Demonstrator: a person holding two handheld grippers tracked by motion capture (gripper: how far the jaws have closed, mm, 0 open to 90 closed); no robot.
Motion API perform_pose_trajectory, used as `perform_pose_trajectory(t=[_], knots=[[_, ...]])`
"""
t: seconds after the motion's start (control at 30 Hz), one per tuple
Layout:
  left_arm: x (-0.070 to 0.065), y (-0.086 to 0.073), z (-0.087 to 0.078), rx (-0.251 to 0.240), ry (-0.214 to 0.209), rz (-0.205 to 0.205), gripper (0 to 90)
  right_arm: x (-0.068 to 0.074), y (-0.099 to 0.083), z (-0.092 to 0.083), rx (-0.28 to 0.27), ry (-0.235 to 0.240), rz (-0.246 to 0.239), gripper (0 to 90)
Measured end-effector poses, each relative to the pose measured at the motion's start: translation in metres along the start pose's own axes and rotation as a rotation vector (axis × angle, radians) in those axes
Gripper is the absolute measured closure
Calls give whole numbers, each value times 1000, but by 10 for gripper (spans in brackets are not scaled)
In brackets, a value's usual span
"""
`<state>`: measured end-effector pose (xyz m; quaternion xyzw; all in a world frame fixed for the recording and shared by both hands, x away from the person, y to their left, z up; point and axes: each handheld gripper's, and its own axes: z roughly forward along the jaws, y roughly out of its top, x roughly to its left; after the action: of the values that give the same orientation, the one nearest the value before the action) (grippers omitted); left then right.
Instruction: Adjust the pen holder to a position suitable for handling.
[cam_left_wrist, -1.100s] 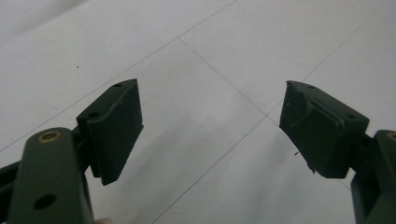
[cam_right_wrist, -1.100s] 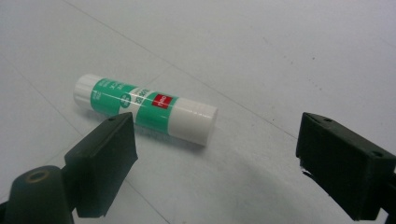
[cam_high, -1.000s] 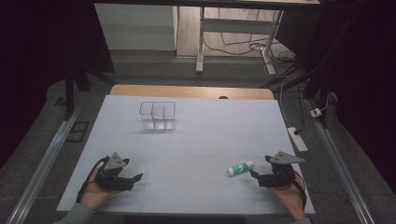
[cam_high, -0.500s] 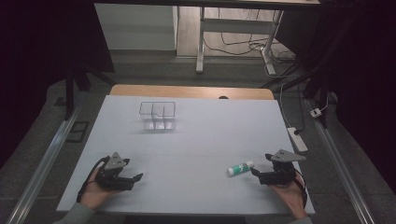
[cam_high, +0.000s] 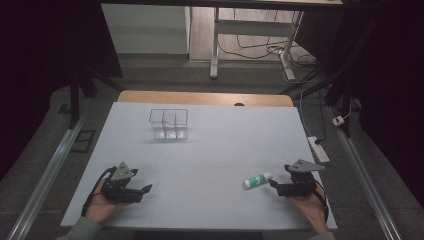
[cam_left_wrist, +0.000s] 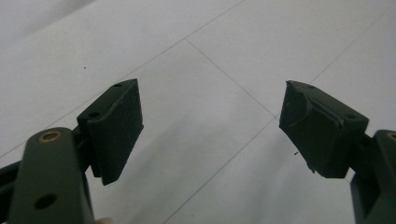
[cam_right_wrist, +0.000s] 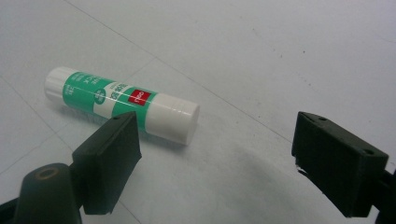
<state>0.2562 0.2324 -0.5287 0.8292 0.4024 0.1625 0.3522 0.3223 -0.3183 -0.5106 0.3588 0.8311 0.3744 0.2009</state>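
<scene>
Green glue stick (cam_high: 258, 179) farther from fingers

table (cam_high: 210, 150): white top, thin grid lines | glue stick (cam_high: 257, 179): lying flat, near right | clear box (cam_high: 169, 123): far left-centre

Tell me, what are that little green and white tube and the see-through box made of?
The glue stick looks like glossy plastic: a highlight runs along its smooth white cap, with a printed green label. The clear box seems transparent plastic or acrylic, since the table shows through its walls; it could be glass.
</scene>
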Motion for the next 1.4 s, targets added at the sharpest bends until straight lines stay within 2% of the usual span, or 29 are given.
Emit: perform_pose_trajectory(t=[0.3, 0.57, 0.87, 1.1, 1.23, 1.4], knots=[[2, 8, 5, -10, -2, 1, 220, 1, 0, 1, -3, 10, 1, 143], [23, 17, 13, -24, 35, -57, 241, 1, 0, 1, -11, 20, 0, 143], [35, 28, 18, -27, 50, -80, 260, 1, 0, 1, -12, 14, 1, 143], [44, 37, 22, -34, 51, -94, 278, 1, 0, 1, -9, 16, 2, 143], [51, 44, 27, -41, 45, -116, 279, 2, 0, 2, -6, 13, -1, 146], [57, 47, 31, -33, 46, -126, 284, 2, 0, 2, -7, 13, 0, 146]])
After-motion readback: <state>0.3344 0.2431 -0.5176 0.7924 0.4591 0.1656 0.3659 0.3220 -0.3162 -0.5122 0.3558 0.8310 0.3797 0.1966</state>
